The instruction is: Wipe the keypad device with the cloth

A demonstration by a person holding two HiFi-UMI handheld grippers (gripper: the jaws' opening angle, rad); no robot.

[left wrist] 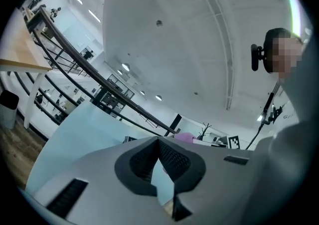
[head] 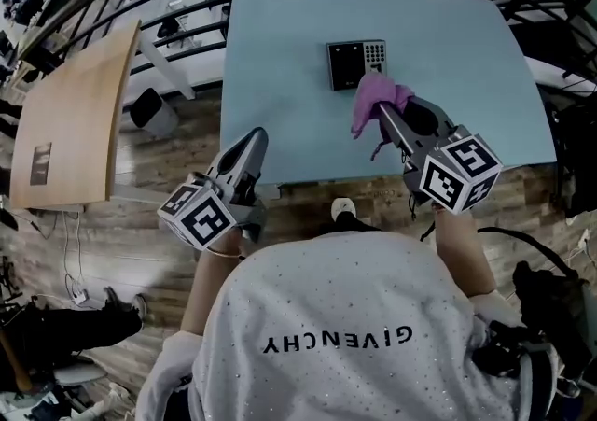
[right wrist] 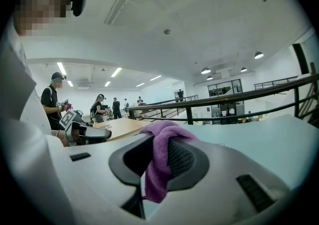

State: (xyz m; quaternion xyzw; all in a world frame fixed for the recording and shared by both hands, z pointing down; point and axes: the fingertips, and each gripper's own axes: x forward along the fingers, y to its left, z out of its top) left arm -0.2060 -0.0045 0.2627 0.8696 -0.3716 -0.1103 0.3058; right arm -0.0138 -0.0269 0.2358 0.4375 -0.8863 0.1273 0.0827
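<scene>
At near edge of pale bench (head: 280, 46), right gripper (head: 381, 109) had fingers clamped on purple cloth (head: 373, 97), raised beside keypad device (head: 356, 63) mid-bench, apparently ready for wiping. Left gripper (head: 258, 133) hung aside, fingers closed, empty, out of way.

cloth (head: 371, 100): fuzzy fabric | keypad device (head: 355, 63): glossy black plastic | table (head: 280, 83): smooth matt

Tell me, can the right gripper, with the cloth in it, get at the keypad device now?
Probably yes. The right gripper, shut on the purple cloth, hangs close by the keypad device, and nothing on the table stands between them.
</scene>
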